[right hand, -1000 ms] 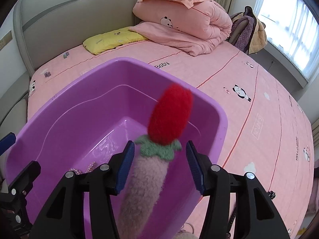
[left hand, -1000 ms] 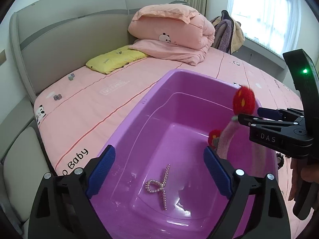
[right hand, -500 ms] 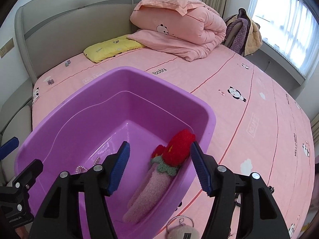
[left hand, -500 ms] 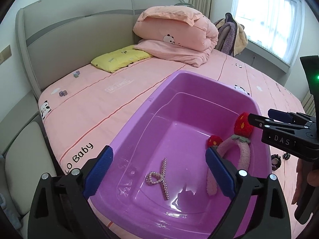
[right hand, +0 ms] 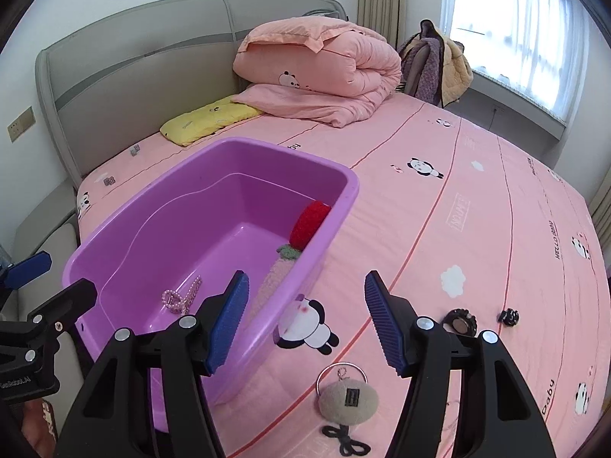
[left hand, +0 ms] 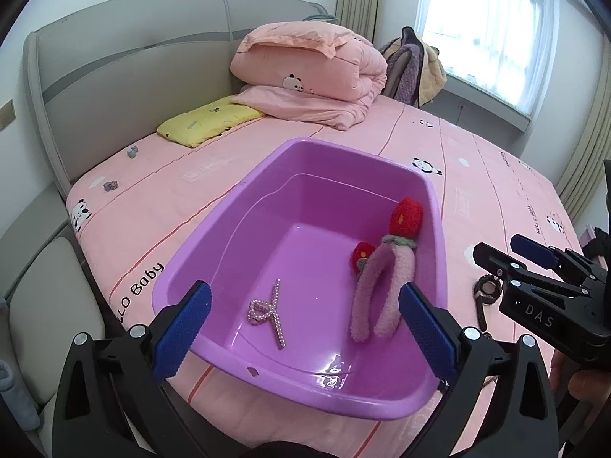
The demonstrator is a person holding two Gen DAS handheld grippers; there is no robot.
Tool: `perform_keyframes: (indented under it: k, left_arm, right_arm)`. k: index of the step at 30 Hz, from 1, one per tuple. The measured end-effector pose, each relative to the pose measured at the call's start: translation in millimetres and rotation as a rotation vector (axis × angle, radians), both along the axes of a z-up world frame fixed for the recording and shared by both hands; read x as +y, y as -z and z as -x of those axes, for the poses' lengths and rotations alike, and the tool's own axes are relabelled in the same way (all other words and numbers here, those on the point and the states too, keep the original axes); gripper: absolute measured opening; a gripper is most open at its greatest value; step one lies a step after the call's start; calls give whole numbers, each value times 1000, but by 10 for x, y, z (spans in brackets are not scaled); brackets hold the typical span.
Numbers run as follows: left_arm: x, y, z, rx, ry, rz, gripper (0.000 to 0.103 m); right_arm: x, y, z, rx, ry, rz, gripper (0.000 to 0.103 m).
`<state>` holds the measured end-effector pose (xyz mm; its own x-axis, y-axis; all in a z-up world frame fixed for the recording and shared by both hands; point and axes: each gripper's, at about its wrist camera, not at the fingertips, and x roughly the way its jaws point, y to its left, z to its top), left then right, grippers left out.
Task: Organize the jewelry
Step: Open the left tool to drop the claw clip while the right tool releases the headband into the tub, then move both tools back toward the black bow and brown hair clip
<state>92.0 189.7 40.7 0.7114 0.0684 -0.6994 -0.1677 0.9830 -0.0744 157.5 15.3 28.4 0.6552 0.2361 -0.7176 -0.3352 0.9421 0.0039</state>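
The purple bin point(left hand: 244, 368) sat on the pink bed point(right hand: 477, 229), and two pieces already lay inside it — a pearl hair clip point(left hand: 267, 313) on the floor of the bin and a fuzzy pink headband point(left hand: 382, 286) with red strawberry ends leaning against the bin's right wall. Judging by that, the task looked partly done.

Several pieces were left on the sheet to the right of the bin: a beige plush charm on a ring point(right hand: 348, 397) near the camera, a round dark brooch point(right hand: 460, 322) and a small dark piece point(right hand: 508, 316) just beside it.

The left gripper point(left hand: 301, 337) hung over the bin's near rim, its jaws opening wide, with nothing between the pads. The right gripper point(right hand: 307, 324) stood partly open and empty, between the bin's wall and the loose pieces — the charm seemed its likeliest next pick.
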Motion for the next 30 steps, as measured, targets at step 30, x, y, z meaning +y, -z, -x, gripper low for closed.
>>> perform_keyframes:
  k: [30]
  left_arm:
    - [-1615,729,991,144,268,112,97]
  right_arm:
    - [-2262,639,1767,65,347,-130,74]
